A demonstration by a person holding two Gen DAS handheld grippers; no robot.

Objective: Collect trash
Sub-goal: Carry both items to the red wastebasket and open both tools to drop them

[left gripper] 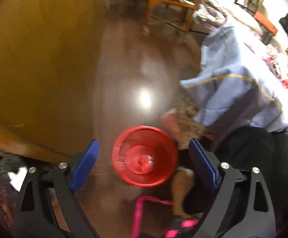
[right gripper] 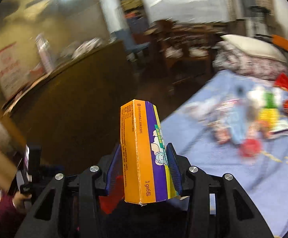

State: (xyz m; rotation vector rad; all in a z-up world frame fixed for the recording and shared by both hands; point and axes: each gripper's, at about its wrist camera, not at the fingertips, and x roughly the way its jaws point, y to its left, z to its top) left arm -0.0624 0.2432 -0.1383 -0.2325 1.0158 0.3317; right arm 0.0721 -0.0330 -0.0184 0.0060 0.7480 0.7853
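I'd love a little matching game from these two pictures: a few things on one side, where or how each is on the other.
Things:
1. red cup
2. orange and purple box
3. blue sheet
4. left claw

States:
A. spread under scattered wrappers
B. clamped in the right claw
C. wide open, gripping nothing
D. loose between blue pads, blurred, mouth towards the camera

Pairs: 1-D, 2-B, 3-A, 4-C

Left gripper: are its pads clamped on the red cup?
No. The left gripper stands wide open, and the red cup sits between the blue pads with gaps on both sides.
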